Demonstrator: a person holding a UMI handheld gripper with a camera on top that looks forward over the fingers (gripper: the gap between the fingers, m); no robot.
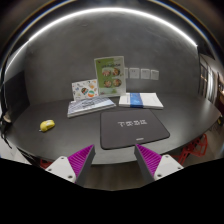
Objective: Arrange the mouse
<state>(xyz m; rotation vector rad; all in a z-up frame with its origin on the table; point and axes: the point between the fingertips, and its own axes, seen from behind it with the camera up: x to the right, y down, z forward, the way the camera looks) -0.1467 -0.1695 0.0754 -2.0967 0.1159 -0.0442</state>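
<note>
A dark mouse pad (133, 127) with pale lettering lies on the table just ahead of my fingers. A small yellow object (47, 125), which may be the mouse, sits on the table to the far left of the pad, well beyond my left finger. My gripper (112, 160) is open and empty, its two magenta pads (77, 159) spread wide above the table's near part. Nothing stands between the fingers.
A booklet with colourful pictures (90, 105) lies behind the pad's left side, and a leaflet (110, 72) stands upright behind it. A blue and white booklet (140, 100) lies behind the pad. Pale cards (145, 73) hang on the back wall. The dark table (60, 140) reaches out on both sides.
</note>
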